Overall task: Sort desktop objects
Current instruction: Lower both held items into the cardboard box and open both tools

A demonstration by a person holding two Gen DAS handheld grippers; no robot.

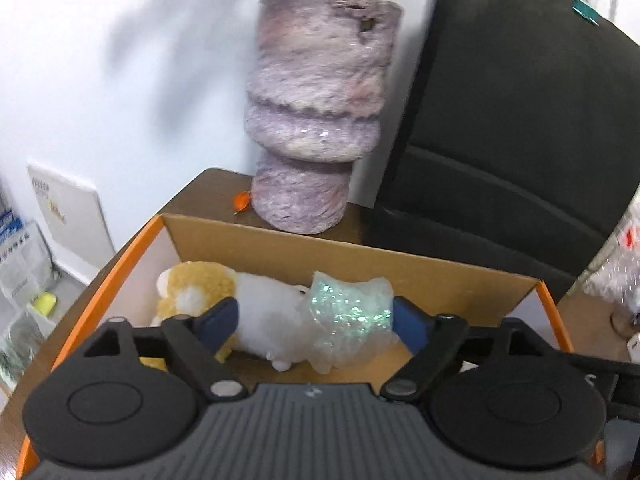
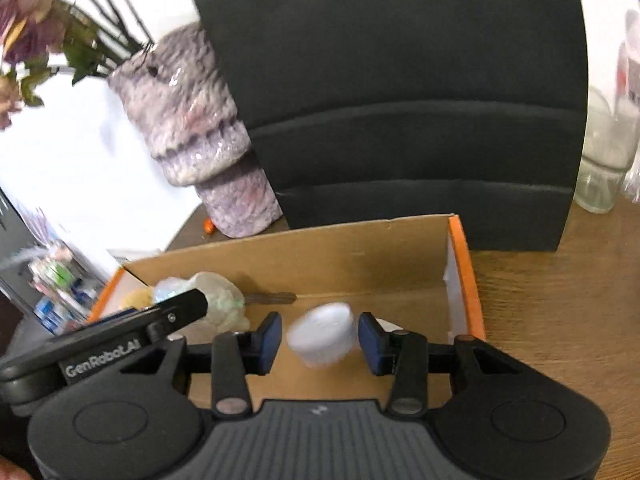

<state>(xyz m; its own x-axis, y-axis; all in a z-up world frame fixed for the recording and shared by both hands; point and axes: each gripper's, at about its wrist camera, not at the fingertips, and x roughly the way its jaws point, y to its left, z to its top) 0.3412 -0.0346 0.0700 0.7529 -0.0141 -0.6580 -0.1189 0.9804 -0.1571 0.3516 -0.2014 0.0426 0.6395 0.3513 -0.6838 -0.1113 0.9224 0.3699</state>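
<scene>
An open cardboard box (image 1: pixel 280 240) with an orange rim stands on the wooden desk; it also shows in the right wrist view (image 2: pixel 360 256). Inside lie a white and tan plush toy (image 1: pixel 224 292), a shiny iridescent plastic wrap bundle (image 1: pixel 348 312) and a key (image 2: pixel 272 299). My left gripper (image 1: pixel 316 316) is open above the box, its fingers on either side of the plush and the wrap. My right gripper (image 2: pixel 320 338) is open over the box. A white ribbed cap (image 2: pixel 322 336) sits blurred between its fingers, touching neither.
A purple mottled vase (image 1: pixel 316 108) with dried flowers stands behind the box; it also shows in the right wrist view (image 2: pixel 204 136). A large black panel (image 2: pixel 400 100) stands behind the box. A glass jar (image 2: pixel 600 160) stands at right. A small orange object (image 1: pixel 241 200) lies by the vase.
</scene>
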